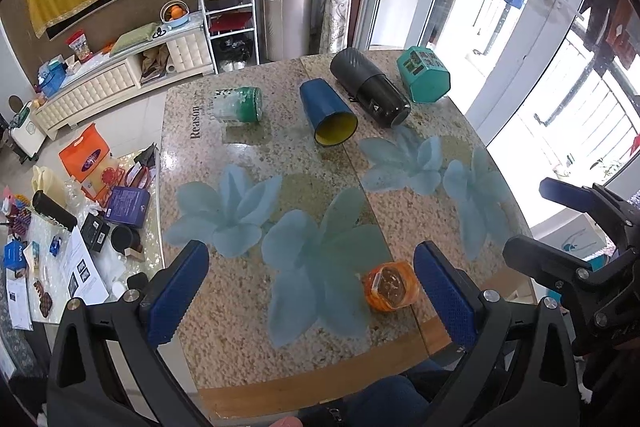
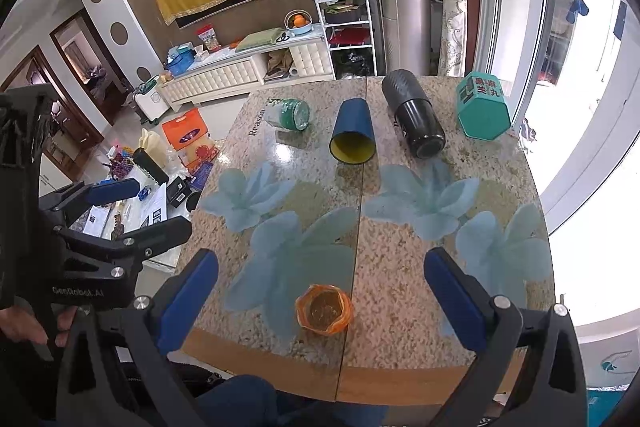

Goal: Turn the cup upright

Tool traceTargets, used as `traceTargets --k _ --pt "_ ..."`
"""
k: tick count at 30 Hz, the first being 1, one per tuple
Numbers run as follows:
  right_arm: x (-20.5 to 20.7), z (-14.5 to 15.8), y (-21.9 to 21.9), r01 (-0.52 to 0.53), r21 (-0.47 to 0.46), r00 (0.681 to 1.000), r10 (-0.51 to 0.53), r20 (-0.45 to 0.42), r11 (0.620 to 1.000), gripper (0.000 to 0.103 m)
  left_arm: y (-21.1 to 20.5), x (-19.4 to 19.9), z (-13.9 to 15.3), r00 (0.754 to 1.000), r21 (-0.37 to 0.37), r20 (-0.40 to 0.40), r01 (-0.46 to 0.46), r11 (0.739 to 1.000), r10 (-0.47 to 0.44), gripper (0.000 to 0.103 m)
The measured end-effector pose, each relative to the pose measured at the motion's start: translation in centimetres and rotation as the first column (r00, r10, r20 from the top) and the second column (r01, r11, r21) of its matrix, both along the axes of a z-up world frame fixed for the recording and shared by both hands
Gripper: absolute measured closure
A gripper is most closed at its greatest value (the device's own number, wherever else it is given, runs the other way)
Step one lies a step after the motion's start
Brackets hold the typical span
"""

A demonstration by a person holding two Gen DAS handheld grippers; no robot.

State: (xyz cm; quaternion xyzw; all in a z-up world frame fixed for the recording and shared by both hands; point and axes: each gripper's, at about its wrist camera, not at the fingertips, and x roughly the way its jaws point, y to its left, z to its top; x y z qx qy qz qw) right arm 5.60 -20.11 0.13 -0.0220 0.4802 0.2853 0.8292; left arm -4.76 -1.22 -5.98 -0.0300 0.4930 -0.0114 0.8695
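A blue cup (image 1: 327,115) with a yellow inside lies on its side at the far middle of the table, its mouth toward me; it also shows in the right wrist view (image 2: 353,135). A small orange cup (image 1: 391,285) stands near the front edge, between my fingers in the right wrist view (image 2: 325,309). My left gripper (image 1: 310,293) is open and empty above the front of the table. My right gripper (image 2: 320,299) is open and empty, well short of the blue cup.
A green jar (image 1: 239,104) lies left of the blue cup, a black flask (image 1: 370,93) lies right of it, and a teal box (image 1: 424,75) sits at the far right. The stone table (image 1: 248,307) has a wooden front edge. A cluttered low table (image 1: 72,247) stands to the left.
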Motion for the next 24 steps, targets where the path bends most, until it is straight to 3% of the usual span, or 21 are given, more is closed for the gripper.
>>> traceTargets --k 24 --pt "0.10 -0.15 -0.01 0.015 0.028 1.000 -0.015 -0.006 0.999 0.000 -0.35 0.21 0.33 1.000 -0.006 0.009 0.013 1.000 -0.013 0.000"
